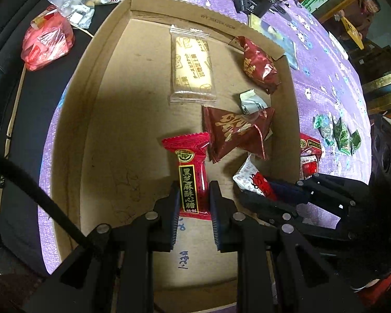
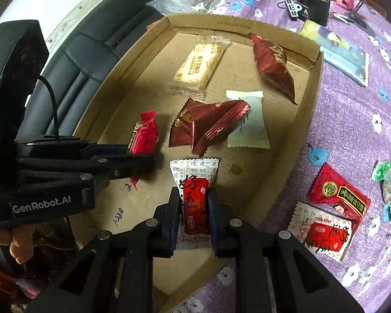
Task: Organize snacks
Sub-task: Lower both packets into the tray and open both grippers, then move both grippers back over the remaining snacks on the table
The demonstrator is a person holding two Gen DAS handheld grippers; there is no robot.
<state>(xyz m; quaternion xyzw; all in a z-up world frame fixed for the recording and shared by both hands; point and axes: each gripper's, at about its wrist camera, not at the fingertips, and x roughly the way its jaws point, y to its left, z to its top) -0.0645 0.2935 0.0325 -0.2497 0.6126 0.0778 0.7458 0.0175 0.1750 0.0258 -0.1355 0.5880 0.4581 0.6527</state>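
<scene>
Over the near end of the shallow brown cardboard box (image 1: 112,120), both grippers point steeply down, each holding a snack. The left gripper (image 1: 194,203) is clamped on a bright red candy packet with a black-and-gold label (image 1: 191,172), its jaws pressed to the packet's two long sides. Just beside it, toward the box's right wall, the right gripper (image 2: 194,206) pinches a white wrapper with a red panel and black script (image 2: 195,198) in the same way. Between the two held packets the cardboard floor shows bare, with handwritten marks on it.

Farther in, a dark red foil pouch with gold characters (image 1: 237,133) lies near the box's middle, partly over a small white sachet (image 2: 250,122). Beyond them a long pale biscuit pack in clear film (image 1: 191,67) lies near the far wall, and a second dark red foil pouch (image 1: 259,65) sits in the far right corner. The left half of the box floor is open cardboard.

Outside the right wall, on the purple flowered tablecloth (image 2: 352,120), lie another red packet (image 2: 338,195), another white wrapper (image 2: 323,230) and green-wrapped sweets (image 1: 338,133).
</scene>
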